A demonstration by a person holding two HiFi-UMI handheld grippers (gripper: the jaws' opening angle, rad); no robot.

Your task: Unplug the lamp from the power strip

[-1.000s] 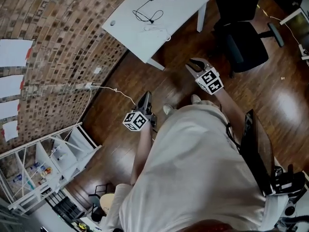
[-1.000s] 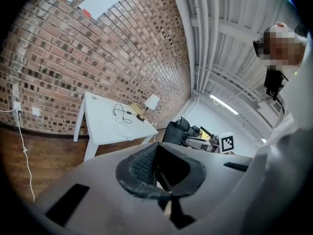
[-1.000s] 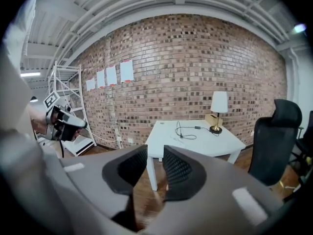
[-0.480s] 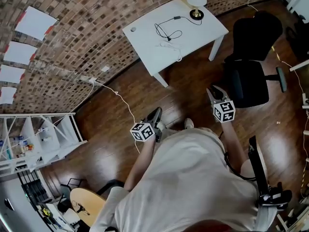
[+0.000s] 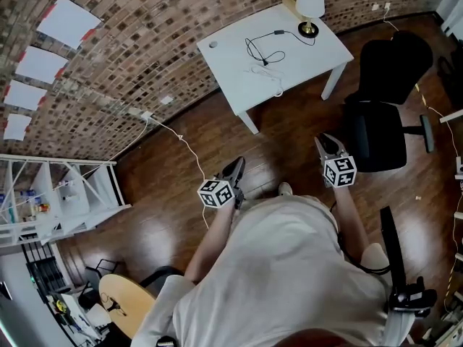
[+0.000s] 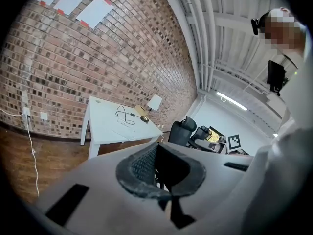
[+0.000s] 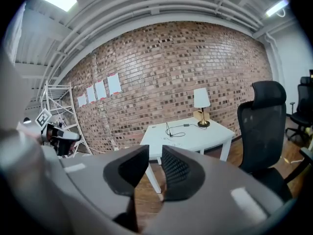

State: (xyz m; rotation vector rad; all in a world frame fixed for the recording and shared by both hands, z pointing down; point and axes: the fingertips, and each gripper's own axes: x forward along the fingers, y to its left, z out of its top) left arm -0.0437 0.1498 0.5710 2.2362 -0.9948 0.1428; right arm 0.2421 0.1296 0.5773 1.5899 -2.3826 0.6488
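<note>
Distance decides the coming move: the lamp (image 5: 309, 2) stands on the far right corner of the white bench (image 5: 239, 56), against the brick wall (image 5: 145, 42), and both grippers hang well apart from it over bare wooden floor (image 5: 181, 215). From the lamp's base a black cord (image 5: 255, 48) runs left across the bench top and coils near its middle, so its long axis lies roughly across the person's line of approach; a thin white cable (image 5: 269, 78) lies just beside the coil. I cannot pick out the power strip in any view, so the plug's place is a guess, likely somewhere along that cord. The right gripper (image 5: 325, 140) points up toward the bench's right end, past a black chair (image 5: 383, 92), and seems the nearer one to the lamp; its jaws stand a little apart with nothing between them and have just been closing. The left gripper (image 5: 237, 163) has its jaws pressed together and empty, and it points toward the bench's left leg. The task looks barely begun: the person must first get to the bench.
</note>
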